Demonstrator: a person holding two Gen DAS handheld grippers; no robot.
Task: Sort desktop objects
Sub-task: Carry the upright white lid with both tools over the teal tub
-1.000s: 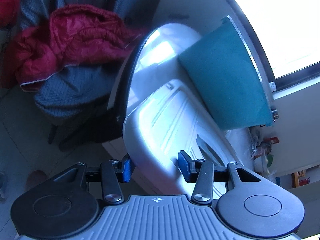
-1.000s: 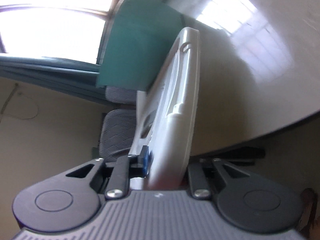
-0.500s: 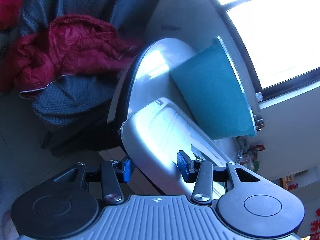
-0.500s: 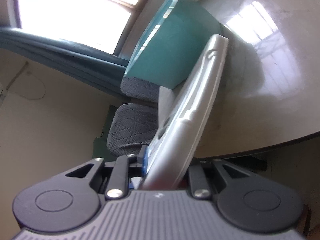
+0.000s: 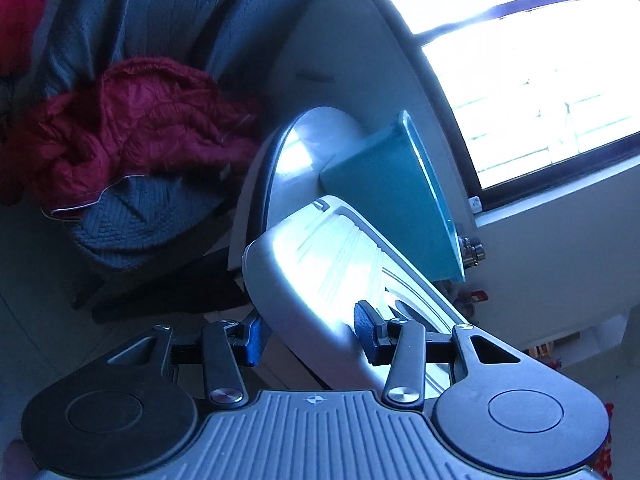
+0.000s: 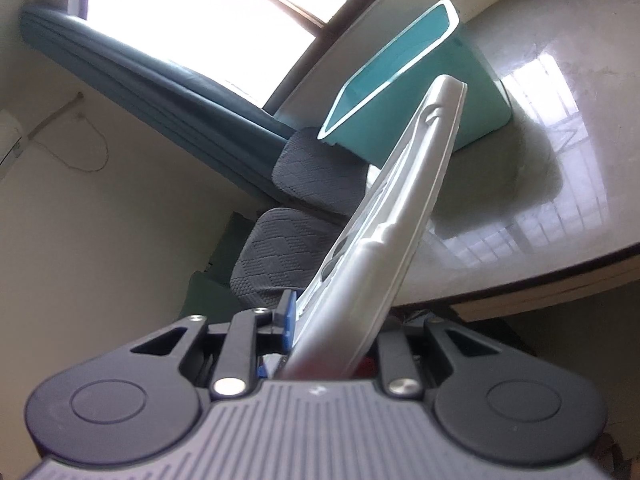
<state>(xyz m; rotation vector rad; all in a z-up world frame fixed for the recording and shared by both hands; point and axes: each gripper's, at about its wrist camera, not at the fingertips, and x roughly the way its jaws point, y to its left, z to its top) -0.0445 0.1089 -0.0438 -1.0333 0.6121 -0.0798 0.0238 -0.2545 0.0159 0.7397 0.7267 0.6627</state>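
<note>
The left gripper (image 5: pixel 310 336) clamps one edge of the white lid (image 5: pixel 320 272), and the right gripper (image 6: pixel 332 328) is closed tight on the opposite rim, so the broad, flat piece is carried steadily between both hands. The lid hangs tilted in the air off the table's (image 6: pixel 560 200) near edge, aimed toward the teal bin (image 6: pixel 472 112) standing farther in on the table, probably its destination.

Right gripper (image 6: pixel 332 326), jaws clamped on near edge of white plastic tray (image 6: pixel 384 236), held tilted on edge above glossy desk (image 6: pixel 560 208). Teal bin (image 6: pixel 404 92) on desk beyond tray's far end; grey patterned chair (image 6: pixel 288 256) at left.
</note>
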